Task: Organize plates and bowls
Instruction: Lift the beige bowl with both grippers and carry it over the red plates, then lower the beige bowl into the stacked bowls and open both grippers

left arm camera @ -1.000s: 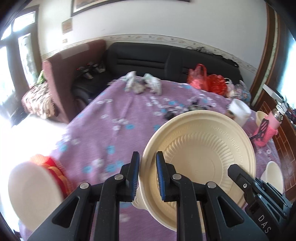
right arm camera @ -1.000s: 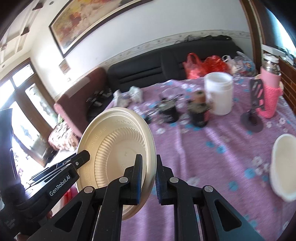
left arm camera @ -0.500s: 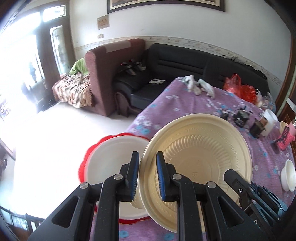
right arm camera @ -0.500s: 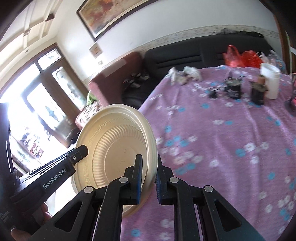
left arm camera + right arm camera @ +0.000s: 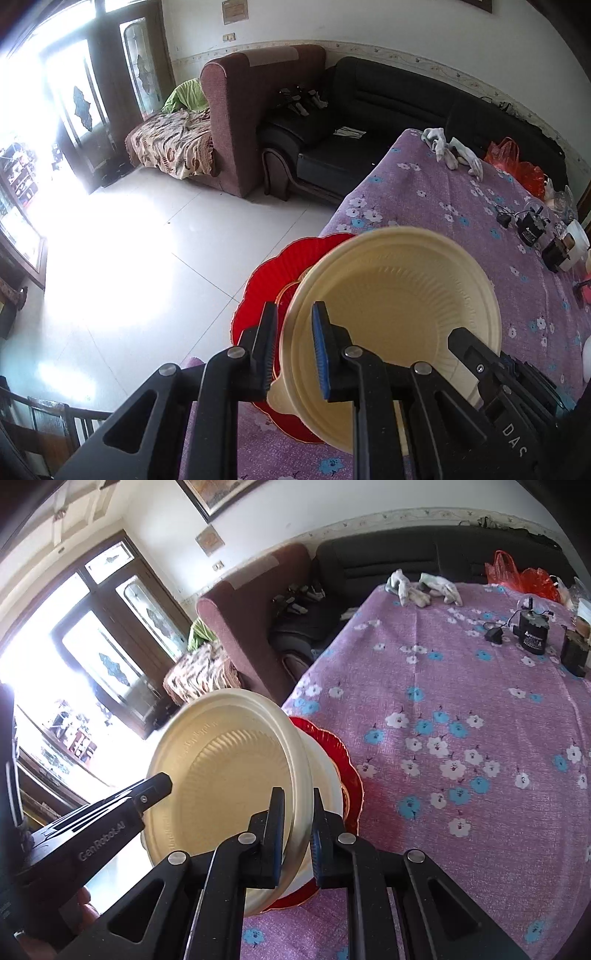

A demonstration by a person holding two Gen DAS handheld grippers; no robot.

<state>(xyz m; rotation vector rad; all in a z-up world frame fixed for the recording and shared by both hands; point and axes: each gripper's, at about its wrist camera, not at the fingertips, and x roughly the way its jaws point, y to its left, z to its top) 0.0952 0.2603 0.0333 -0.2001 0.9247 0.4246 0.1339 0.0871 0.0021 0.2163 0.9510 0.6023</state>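
Note:
A cream bowl (image 5: 399, 295) with a ribbed inside hangs tilted over the table's near left corner, held from both sides. My left gripper (image 5: 291, 347) is shut on its left rim. My right gripper (image 5: 297, 830) is shut on the opposite rim of the bowl (image 5: 229, 768). Directly beneath lies a red scalloped plate (image 5: 266, 295) (image 5: 347, 768), with a pale dish on it mostly hidden by the bowl. Each gripper also shows in the other's view: the right gripper (image 5: 476, 354) and the left gripper (image 5: 155, 786).
The table has a purple flowered cloth (image 5: 461, 701). Black devices (image 5: 532, 631), a white cup (image 5: 578, 236), grey socks (image 5: 450, 151) and red bags (image 5: 517, 166) sit at its far end. A black sofa (image 5: 369, 110) and brown armchair (image 5: 251, 110) stand beyond, with white floor at the left.
Both grippers carried the cream bowl leftward across the table to the corner. It now hangs over the red plate, tipped flatter than before. Neither grip changed.

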